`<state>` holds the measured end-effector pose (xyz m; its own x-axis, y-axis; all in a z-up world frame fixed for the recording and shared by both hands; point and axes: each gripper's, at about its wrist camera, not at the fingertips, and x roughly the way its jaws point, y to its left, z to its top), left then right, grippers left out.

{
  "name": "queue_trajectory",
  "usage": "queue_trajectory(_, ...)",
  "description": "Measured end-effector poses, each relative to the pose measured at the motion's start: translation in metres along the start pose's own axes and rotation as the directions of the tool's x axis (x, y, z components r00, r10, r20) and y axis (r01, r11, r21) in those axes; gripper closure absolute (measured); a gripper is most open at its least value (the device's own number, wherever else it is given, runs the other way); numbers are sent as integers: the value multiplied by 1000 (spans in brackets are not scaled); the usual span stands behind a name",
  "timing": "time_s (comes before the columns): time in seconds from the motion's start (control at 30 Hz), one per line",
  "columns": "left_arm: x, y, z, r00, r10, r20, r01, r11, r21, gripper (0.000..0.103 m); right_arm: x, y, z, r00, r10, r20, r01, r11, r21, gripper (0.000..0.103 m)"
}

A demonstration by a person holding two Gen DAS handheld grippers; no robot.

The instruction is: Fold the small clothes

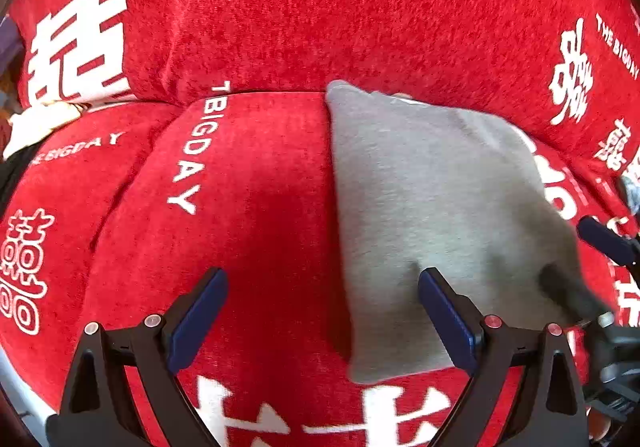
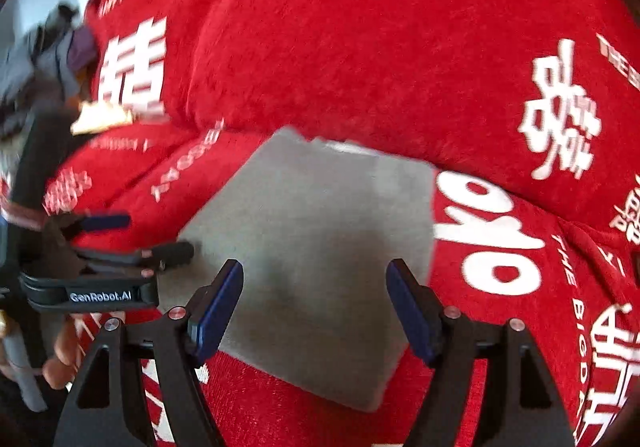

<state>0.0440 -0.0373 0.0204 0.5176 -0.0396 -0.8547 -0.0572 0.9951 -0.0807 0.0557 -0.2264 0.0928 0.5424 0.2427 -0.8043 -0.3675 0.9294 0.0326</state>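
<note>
- The red sofa cover (image 1: 260, 215) carries white print: "HAPPY WE…" at the top left of the left wrist view, "BIGDAY" running down the seat cushion, "THE BIGDAY" at the right edge, and large white Chinese double-happiness characters on the back cushion and seat.
- In the right wrist view the same cover reads "HAPPY WEDDING" at the upper left, though blurred, and "THE BIGDA…" along the right side.
- A black bar on the left hand-held gripper (image 2: 140, 235), seen from the right wrist camera, bears the white wording "GenRobot.AI".
- The grey garment (image 1: 432, 207) lies folded into a flat rectangle on the seat cushion, its far edge touching the foot of the back cushion (image 1: 340, 7).
- The left hand-held gripper is released, its 2 blue-padded fingers spread wide with nothing between them; 1 finger hangs over the bare red seat, the other over the near left part of the garment.
- The right hand-held gripper (image 2: 316, 307) is also released, its 2 fingers apart above the near half of the garment, the pads not pressing on it.
- A person's fingers (image 2: 60, 355) show at the lower left of the right wrist view.
- A cream cloth (image 1: 40, 123) lies at the left end of the sofa; beyond it the room is blurred, with a pale wall.
</note>
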Motion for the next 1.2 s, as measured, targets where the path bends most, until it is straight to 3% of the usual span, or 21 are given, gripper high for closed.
queue_trajectory(0.13,14,2,-8,999,7,-32,-7,1000,25,6,38,-3,-24,993,-4,-121,10,999,51,26)
queue_trajectory(0.33,0,8,-15,999,-37,-33,39,998,59,6,3,2,-39,995,-4,-98,7,999,33,26)
queue_trajectory(0.4,-13,12,-9,997,-76,7,76,996,45,6,-16,0,-34,999,12,-45,-10,999,37,26)
queue_trajectory(0.5,-8,14,11,993,-121,-14,121,993,1,6,-21,-4,-14,1000,13,-11,-13,999,52,25)
queue_trajectory(0.6,11,3,28,990,-127,-59,127,992,-6,6,0,-6,9,999,21,-31,-20,999,42,25)
queue_trajectory(0.7,46,-10,41,986,-64,-154,67,998,17,6,39,-9,22,993,35,-115,-33,999,20,25)
queue_trajectory(0.77,62,-11,48,979,-89,-182,89,996,-7,6,63,-16,25,989,18,-145,-17,1000,7,23)
queue_trajectory(0.87,76,-15,60,977,-95,-191,93,996,-17,0,73,-28,36,989,78,-129,-74,997,37,20)
queue_trajectory(1.07,89,-16,88,970,-130,-204,131,991,-9,0,76,-45,55,968,185,-171,-170,981,98,20)
queue_trajectory(1.13,80,-6,98,982,-125,-145,121,992,-34,0,60,-61,63,969,222,-104,-202,964,173,20)
queue_trajectory(1.2,80,2,106,978,-152,-142,142,987,-79,0,55,-77,72,962,268,-52,-247,936,250,20)
